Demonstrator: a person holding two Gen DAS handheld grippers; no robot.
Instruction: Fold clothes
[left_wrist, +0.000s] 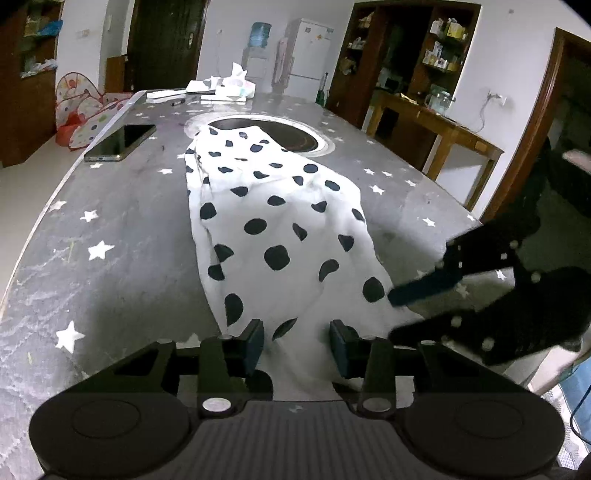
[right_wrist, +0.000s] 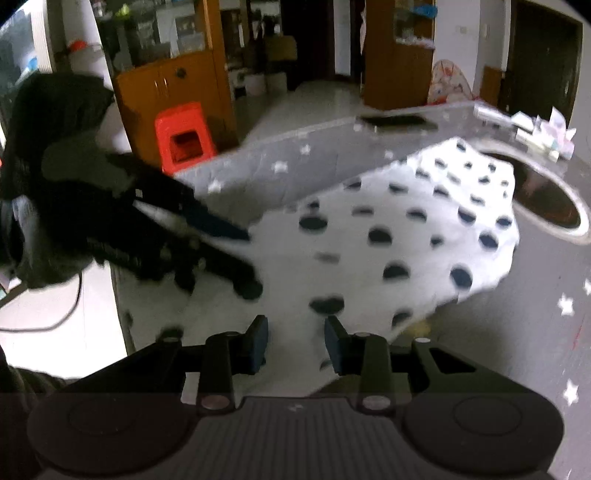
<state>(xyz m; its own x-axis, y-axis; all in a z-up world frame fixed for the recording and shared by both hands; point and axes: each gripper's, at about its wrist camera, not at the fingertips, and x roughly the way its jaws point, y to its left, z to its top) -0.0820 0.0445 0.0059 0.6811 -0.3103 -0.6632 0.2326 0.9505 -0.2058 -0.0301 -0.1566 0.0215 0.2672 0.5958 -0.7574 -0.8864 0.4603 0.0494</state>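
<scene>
A white garment with black spots (left_wrist: 280, 221) lies lengthwise on the grey star-patterned table (left_wrist: 110, 229), its near end at the table's front edge. My left gripper (left_wrist: 297, 343) stands open over that near end, with cloth lying loose in the gap between its fingers. My right gripper (left_wrist: 394, 314) reaches in from the right to the garment's near right edge, fingers apart. In the blurred right wrist view, the right gripper (right_wrist: 295, 343) is open above the garment (right_wrist: 406, 236), and the left gripper (right_wrist: 252, 261) sits at the cloth's left side.
A dark phone (left_wrist: 120, 142) lies on the table's left side. The garment's far end overlaps a round black inset (left_wrist: 291, 136). Tissues and papers (left_wrist: 229, 86) crowd the far end. A red stool (right_wrist: 184, 136) stands on the floor beyond the table.
</scene>
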